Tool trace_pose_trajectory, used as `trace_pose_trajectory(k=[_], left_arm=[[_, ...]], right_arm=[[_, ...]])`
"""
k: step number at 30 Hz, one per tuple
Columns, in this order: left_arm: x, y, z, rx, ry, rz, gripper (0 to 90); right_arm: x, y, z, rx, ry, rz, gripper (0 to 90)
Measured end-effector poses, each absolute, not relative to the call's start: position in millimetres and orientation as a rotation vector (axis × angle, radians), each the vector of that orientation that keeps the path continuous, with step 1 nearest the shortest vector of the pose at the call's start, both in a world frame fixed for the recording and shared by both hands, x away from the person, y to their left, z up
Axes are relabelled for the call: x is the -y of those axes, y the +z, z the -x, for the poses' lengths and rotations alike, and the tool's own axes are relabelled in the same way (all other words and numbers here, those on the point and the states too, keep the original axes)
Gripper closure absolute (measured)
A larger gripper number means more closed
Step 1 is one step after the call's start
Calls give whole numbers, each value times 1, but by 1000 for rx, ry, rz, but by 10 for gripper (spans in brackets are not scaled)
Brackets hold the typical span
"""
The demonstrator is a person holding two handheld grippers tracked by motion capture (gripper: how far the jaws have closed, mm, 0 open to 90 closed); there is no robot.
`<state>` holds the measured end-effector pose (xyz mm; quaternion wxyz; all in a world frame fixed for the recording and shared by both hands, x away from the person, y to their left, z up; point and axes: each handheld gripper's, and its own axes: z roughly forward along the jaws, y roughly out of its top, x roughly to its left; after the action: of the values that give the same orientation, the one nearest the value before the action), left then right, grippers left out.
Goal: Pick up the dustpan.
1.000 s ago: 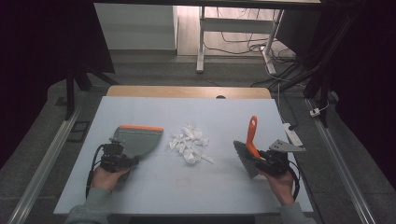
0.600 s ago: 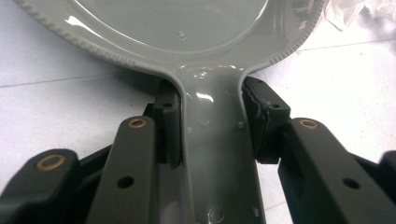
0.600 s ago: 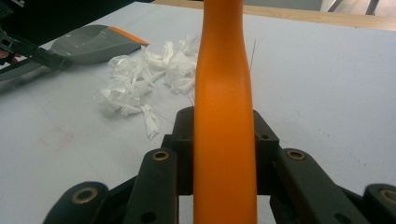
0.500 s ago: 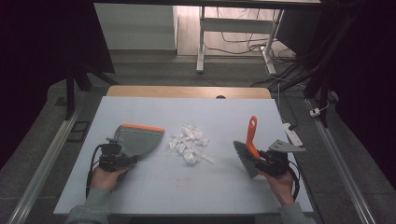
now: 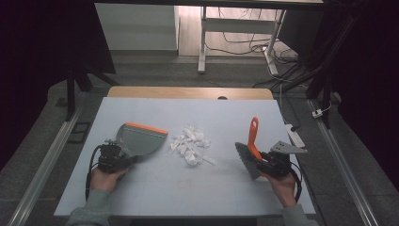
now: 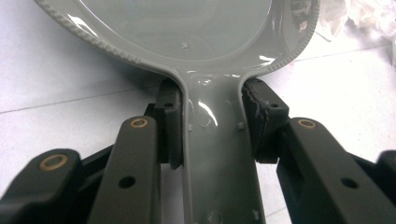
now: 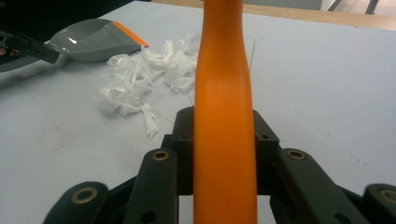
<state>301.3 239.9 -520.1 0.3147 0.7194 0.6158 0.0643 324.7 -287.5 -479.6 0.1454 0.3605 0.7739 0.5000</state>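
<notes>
Left tool (image 5: pixel 123 159): clamped on the grey handle of the dustpan (image 5: pixel 140 141); in the left gripper view both pads press the handle's sides just behind the pan. The jaws have just been closing onto it. The pan lies flat on the table (image 5: pixel 155 193), orange lip pointing away from this tool toward the paper scraps (image 5: pixel 190 143).

Right tool (image 5: pixel 267 162): clenched on the orange handle of the brush (image 5: pixel 251 150); the right gripper view shows the handle held firmly between the jaws. Bristles sit beside the tool, on its inner side.

Scraps: a loose white pile between the two tools, just beyond the dustpan lip, well apart from the brush.

Assessment of risks:
- The left grip sits on a smooth, tapering handle; a lift or tilt could let the pan twist in the jaws.
- If the lip does not lie flush on the table, scraps would slide under it.
- A fast sweep would scatter the light paper past the pan or off the table.
- The brush handle may rotate in the jaws when the bristles drag.
</notes>
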Motion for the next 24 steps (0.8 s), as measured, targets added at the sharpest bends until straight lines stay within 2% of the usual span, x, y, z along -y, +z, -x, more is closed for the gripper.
trace_pose_trajectory(k=[24], left_arm=[[-259, -506, -299, -1426, 195, -1868, 619]], right_arm=[[289, -474, -324, -2189, 1479, -1045, 701]])
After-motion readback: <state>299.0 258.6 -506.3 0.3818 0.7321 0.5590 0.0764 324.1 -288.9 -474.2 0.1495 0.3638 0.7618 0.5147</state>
